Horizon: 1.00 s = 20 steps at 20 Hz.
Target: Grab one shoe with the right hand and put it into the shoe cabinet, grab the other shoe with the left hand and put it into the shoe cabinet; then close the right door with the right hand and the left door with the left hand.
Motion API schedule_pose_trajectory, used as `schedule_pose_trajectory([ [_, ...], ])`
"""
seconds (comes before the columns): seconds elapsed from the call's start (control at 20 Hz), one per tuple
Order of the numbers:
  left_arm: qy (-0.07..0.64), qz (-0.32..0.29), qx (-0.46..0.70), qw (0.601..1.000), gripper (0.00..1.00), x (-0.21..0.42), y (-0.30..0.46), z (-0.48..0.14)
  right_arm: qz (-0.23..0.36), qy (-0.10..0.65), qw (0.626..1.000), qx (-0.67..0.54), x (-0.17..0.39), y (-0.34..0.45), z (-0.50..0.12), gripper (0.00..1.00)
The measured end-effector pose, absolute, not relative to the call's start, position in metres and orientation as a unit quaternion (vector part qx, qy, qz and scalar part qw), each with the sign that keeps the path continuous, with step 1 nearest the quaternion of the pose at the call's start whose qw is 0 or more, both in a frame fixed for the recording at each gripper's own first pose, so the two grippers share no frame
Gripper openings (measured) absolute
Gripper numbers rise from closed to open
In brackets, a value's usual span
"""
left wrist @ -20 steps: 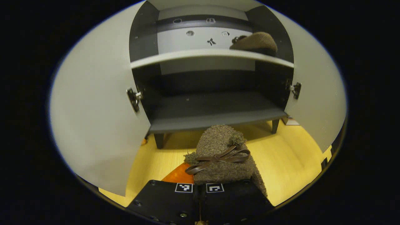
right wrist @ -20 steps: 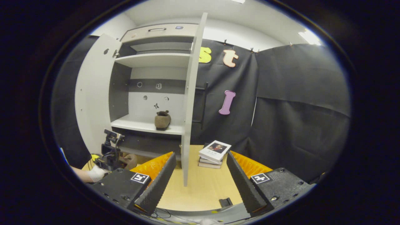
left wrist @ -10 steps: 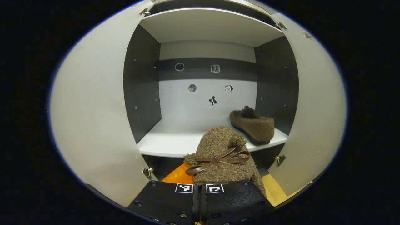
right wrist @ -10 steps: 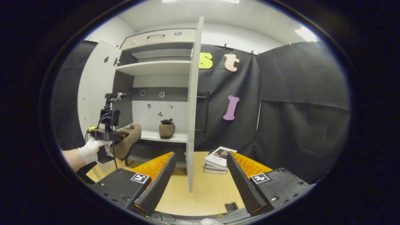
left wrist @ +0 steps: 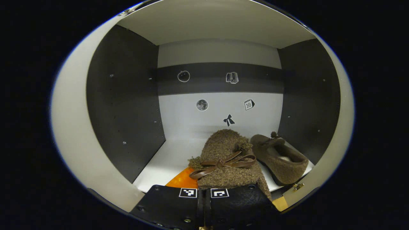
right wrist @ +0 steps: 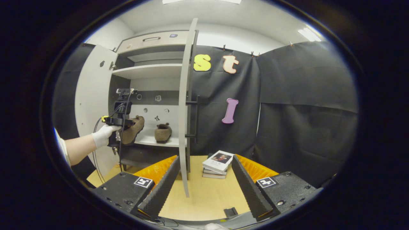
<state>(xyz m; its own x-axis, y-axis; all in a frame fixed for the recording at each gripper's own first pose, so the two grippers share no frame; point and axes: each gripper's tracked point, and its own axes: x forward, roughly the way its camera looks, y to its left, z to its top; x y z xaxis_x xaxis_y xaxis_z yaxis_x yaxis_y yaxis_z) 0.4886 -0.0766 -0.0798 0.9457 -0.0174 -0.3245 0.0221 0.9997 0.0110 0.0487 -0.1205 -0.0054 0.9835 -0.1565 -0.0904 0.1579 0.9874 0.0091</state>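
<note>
My left gripper is shut on a fuzzy brown shoe with a brown ribbon bow, held just above the white middle shelf of the shoe cabinet. The other brown shoe rests on that shelf at the right. In the right gripper view the same cabinet stands at the left with both doors open; a gloved hand holds the left gripper and its shoe at the shelf, beside the resting shoe. My right gripper is open and empty, well back over the floor.
The right door stands edge-on just ahead of the right gripper; the left door swings wide at the left. A stack of books lies on the wooden floor by the black cloth wall. A small dark object lies near the gripper.
The left gripper rose from the floor with the shoe and pushed forward into the middle shelf compartment, next to the other shoe. The right gripper stayed open and shifted slightly.
</note>
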Motion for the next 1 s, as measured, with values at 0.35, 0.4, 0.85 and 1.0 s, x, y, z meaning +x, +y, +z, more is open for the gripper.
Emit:
schedule_pose_trajectory([
  [0.35, 0.221, 0.006, 0.023, 0.975, 0.01, 0.557, -0.085, -0.114, -0.113, 0.067, 0.991, 0.001, 0.040, -0.142, -0.023, 1.00],
  [0.4, 0.235, 0.005, 0.021, 0.972, 0.01, 0.561, -0.087, -0.123, -0.115, 0.070, 0.991, 0.004, 0.038, -0.143, -0.024, 1.00],
  [0.85, 0.299, -0.011, 0.023, 0.954, 0.07, 0.562, -0.088, -0.145, -0.119, 0.074, 0.990, 0.010, 0.037, -0.143, -0.024, 1.00],
  [1.0, 0.295, -0.036, 0.018, 0.955, 0.34, 0.555, -0.094, -0.139, -0.110, 0.070, 0.991, 0.007, 0.038, -0.137, -0.021, 1.00],
])
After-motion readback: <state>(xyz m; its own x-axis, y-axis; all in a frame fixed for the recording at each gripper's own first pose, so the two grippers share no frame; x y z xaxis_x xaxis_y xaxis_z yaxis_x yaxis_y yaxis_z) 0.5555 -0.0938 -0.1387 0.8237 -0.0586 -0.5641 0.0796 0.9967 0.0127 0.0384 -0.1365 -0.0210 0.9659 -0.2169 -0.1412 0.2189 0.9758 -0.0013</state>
